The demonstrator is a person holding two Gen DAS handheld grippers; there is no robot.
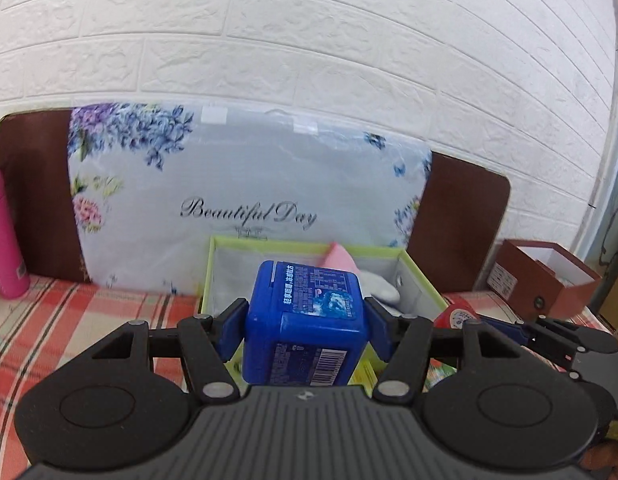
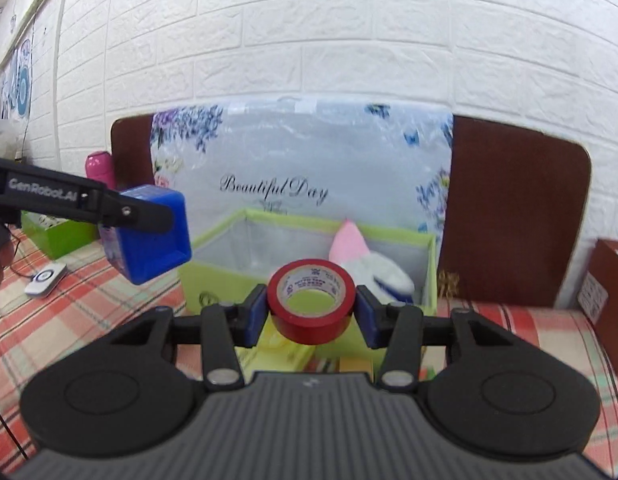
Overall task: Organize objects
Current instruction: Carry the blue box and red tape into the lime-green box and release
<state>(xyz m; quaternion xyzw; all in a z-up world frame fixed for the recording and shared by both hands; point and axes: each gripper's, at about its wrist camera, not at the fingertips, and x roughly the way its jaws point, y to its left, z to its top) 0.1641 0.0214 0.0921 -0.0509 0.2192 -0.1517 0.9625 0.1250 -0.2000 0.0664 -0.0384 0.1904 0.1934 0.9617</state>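
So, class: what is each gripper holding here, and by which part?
The left gripper clamps the blue box by its two opposite side faces. The right gripper clamps the red tape roll across its outer rim.

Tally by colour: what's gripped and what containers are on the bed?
Blue: 1, blue plastic box in left gripper
Red: 1, red tape roll in right gripper
Green: 1, green storage box
Pink: 1, pink bottle
Brown: 1, brown gift box
Total: 5

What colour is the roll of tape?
Red, with a white inner ring. The roll of tape shows best in the right wrist view, held in the right gripper.
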